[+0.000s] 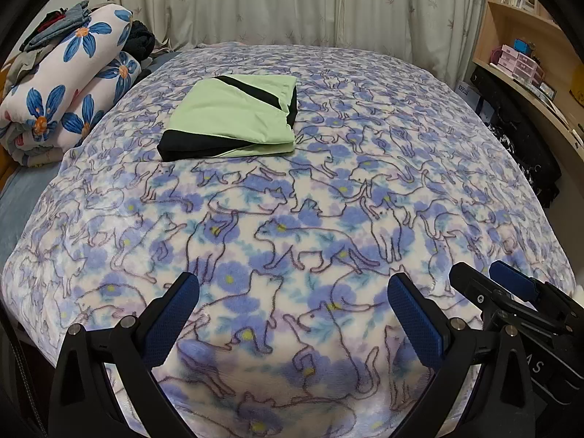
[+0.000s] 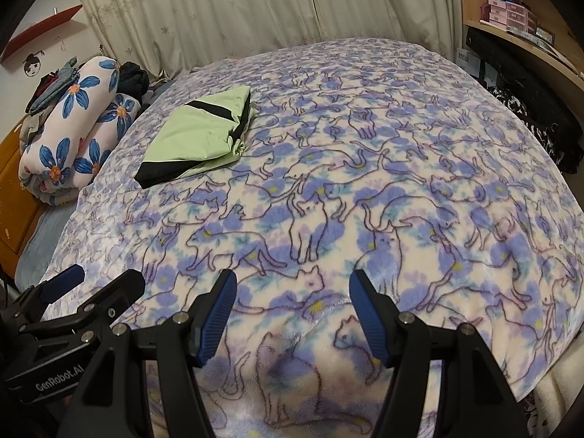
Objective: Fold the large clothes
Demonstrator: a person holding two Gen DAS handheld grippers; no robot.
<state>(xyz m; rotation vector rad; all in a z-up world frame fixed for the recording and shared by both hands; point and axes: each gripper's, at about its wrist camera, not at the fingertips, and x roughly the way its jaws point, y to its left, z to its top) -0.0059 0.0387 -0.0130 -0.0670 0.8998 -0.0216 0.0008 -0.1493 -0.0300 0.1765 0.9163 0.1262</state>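
In the left wrist view, I see my left gripper (image 1: pixel 292 314) with its jaws standing wide apart and nothing between them; only the cat-print blanket (image 1: pixel 328 189) lies under it. My right gripper (image 1: pixel 485 277) shows at the lower right, also empty. The garment (image 1: pixel 233 116) lies toward the far left part of the bed, well apart from both grippers, near the rolled flower quilt (image 1: pixel 69 84) at the left edge. It is light green with black bands, and it is already folded into a flat, nearly square packet with several layers visible at its near edge.

In the right wrist view, my right gripper (image 2: pixel 292 310) has its jaws open and holds nothing. The left gripper (image 2: pixel 98 281) appears at the lower left, beside it. Here the garment (image 2: pixel 197 138) lies at the far left of the blanket (image 2: pixel 401 189), and I can see a drawstring end at its right side, so I think it has a hood or waist cord.

I judge the cloth thin, soft and light, perhaps a little slippery, so the layers can slide apart if I lift only the top one. If I must move it, I would pinch all layers together at the two near corners, one gripper at each. The folding of this piece looks finished to me.
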